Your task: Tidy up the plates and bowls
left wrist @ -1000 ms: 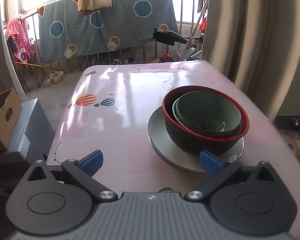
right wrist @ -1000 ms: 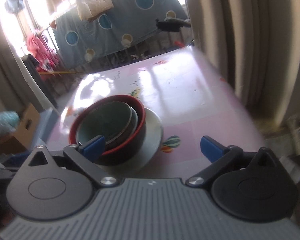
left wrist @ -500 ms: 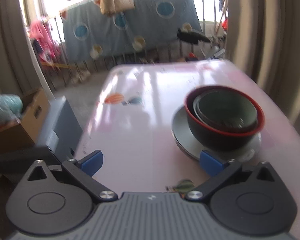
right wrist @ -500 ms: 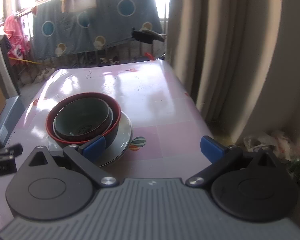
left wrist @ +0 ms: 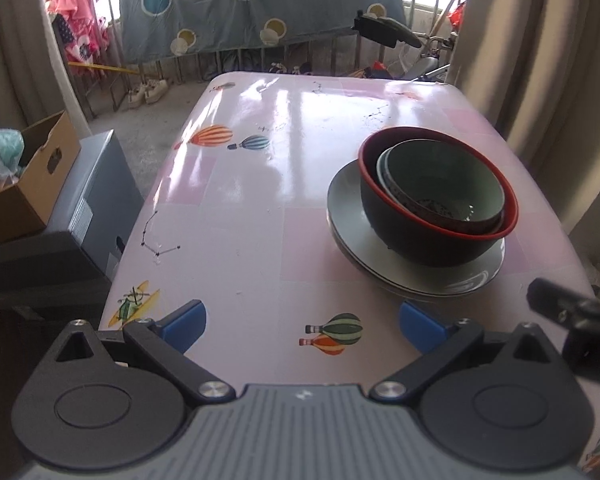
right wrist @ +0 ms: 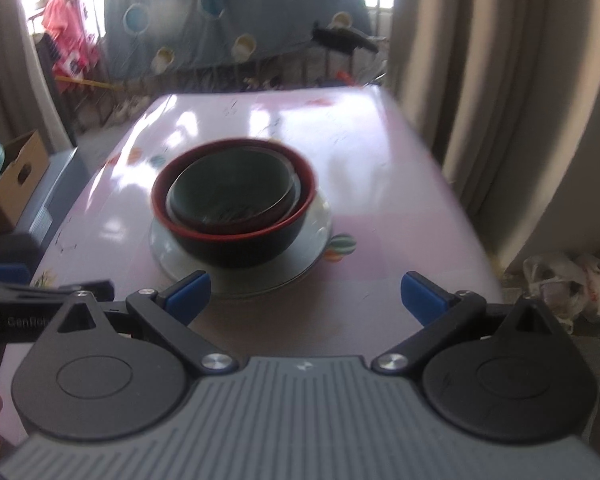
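Note:
A black bowl with a red rim (left wrist: 428,236) (right wrist: 236,246) stands on stacked grey plates (left wrist: 348,216) (right wrist: 316,232) on the pink table. Nested inside it are a pale bowl and a grey-green bowl (left wrist: 440,176) (right wrist: 228,184). My left gripper (left wrist: 302,326) is open over the near table edge, left of and short of the stack, holding nothing. In the right wrist view my right gripper (right wrist: 304,294) is open too, empty, just in front of the plates. Part of the right gripper shows at the left view's right edge.
The pink table (left wrist: 260,184) carries balloon prints and ends near a curtain (left wrist: 540,60) on the right. A cardboard box (left wrist: 24,184) and a grey case (left wrist: 88,208) stand left of it. A blanket hangs on the railing (left wrist: 260,4) behind. Plastic bags (right wrist: 564,280) lie on the floor.
Both grippers have pulled back from the stack and stayed open. The left view now shows more near table; the right view has swung left so the bowls sit in its middle.

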The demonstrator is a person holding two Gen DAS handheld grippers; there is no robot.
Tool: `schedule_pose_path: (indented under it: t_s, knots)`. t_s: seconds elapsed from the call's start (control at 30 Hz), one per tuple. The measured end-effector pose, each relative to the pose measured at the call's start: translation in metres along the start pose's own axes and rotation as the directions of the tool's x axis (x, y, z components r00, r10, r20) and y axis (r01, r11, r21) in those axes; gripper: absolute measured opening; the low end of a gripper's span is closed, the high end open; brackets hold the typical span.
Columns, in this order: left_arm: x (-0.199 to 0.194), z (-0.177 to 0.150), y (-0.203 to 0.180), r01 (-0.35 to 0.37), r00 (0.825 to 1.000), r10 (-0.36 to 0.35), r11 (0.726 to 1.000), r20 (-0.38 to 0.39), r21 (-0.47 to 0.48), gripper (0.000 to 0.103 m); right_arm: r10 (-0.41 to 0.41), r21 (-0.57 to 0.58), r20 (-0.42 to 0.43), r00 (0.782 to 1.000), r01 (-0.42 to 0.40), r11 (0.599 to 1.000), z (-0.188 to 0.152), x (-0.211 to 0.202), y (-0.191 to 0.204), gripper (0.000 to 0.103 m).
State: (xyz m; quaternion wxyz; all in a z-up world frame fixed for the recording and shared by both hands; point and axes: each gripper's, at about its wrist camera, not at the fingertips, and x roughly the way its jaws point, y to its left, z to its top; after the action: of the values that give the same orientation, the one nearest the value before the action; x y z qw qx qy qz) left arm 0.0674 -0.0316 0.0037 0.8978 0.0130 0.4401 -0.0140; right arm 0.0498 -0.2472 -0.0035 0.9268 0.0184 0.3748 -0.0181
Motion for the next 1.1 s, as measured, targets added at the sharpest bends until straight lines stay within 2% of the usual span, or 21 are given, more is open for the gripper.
schedule_pose_path:
  t_s: [0.43,1.1]
  knots:
    - [0.0,0.0,0.001,-0.013,1.0,0.013,1.0,-0.015,-0.005,0.103,0.014,-0.044,-0.036,0.999,-0.016,0.999,0.001,0.008,0.013,0.102]
    - [0.002,0.0,-0.002,-0.028,0.999,0.028,1.0,-0.02,0.006,0.103,0.023,0.005,-0.074,0.997,-0.022,1.0,-0.006,0.016,0.01,0.102]
